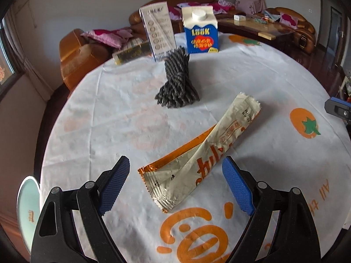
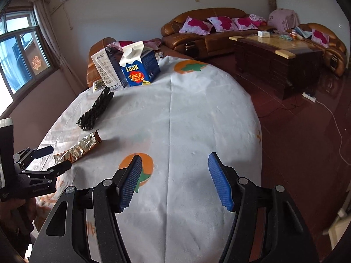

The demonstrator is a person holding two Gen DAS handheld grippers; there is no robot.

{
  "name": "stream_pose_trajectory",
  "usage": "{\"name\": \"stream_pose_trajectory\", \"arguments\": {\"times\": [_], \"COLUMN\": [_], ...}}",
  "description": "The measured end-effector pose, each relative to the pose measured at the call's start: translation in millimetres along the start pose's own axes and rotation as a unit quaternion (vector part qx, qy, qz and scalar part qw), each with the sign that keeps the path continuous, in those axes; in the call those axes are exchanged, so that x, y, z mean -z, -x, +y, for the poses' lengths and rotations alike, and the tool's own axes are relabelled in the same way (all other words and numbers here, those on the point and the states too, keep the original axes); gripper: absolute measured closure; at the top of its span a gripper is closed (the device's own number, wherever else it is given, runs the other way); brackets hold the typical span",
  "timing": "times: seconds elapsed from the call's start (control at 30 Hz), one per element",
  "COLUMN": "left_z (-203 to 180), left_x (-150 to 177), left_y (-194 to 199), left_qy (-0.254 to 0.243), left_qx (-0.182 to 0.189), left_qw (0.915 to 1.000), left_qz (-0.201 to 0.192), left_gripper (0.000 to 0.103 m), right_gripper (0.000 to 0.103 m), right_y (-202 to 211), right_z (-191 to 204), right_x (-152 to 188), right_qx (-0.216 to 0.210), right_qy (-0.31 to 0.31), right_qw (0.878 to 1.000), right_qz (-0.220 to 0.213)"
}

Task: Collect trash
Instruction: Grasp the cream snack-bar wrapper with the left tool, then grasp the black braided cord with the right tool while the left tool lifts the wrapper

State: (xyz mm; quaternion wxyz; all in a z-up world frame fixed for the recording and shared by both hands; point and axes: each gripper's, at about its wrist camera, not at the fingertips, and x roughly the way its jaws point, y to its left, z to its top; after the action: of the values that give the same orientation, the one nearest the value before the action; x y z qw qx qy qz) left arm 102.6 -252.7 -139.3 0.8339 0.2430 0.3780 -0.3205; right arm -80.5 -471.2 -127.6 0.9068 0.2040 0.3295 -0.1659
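A crumpled cream and orange snack wrapper point(image 1: 197, 160) lies flat on the white tablecloth point(image 1: 109, 120). My left gripper point(image 1: 176, 161) is open, its blue pads point(image 1: 114, 188) standing on either side of the wrapper's near end without touching it. From the right wrist view, the left gripper point(image 2: 59, 156) hovers by the wrapper point(image 2: 81, 149) at the table's left side. My right gripper point(image 2: 174, 156) is open over bare cloth with nothing between its fingers. A dark rope bundle point(image 1: 177, 83) lies beyond the wrapper. At the far edge stand a blue LOOK carton point(image 1: 200, 32) and a white box point(image 1: 159, 32).
A flat dark packet point(image 1: 131, 53) lies at the far left edge of the round table. A pale round object point(image 1: 28, 210) sits below the table's near left edge. Brown sofas point(image 2: 204, 28) and a wooden coffee table point(image 2: 278, 59) stand behind, with a power strip point(image 2: 309, 96) on the floor.
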Motion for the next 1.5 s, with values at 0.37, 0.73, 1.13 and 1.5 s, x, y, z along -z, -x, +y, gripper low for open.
{"name": "stream_pose_trajectory", "arguments": {"times": [0.37,0.73,1.13,1.5], "left_z": [-2,34,92,153], "left_x": [11,14,25,33], "left_y": [10,56,105,96], "left_qy": [-0.017,0.04,0.1,0.147], "left_qx": [0.047,0.04,-0.017,-0.114], "left_qw": [0.9987,0.9971,0.9883,0.9765], "left_qz": [0.004,-0.051,-0.113,-0.108], "left_gripper": [0.073,0.095,0.096,0.096], "right_gripper": [0.04,0.04,0.04,0.047], "right_y": [-3,-7,-30,-132], "right_z": [10,32,105,159], "right_x": [8,-6,-46,-129], "right_qx": [-0.013,-0.019,-0.042,-0.035], "right_qy": [0.003,0.018,0.083,0.159], "right_qw": [1.0,1.0,0.996,0.987], "right_qz": [-0.004,-0.004,-0.013,0.004]}}
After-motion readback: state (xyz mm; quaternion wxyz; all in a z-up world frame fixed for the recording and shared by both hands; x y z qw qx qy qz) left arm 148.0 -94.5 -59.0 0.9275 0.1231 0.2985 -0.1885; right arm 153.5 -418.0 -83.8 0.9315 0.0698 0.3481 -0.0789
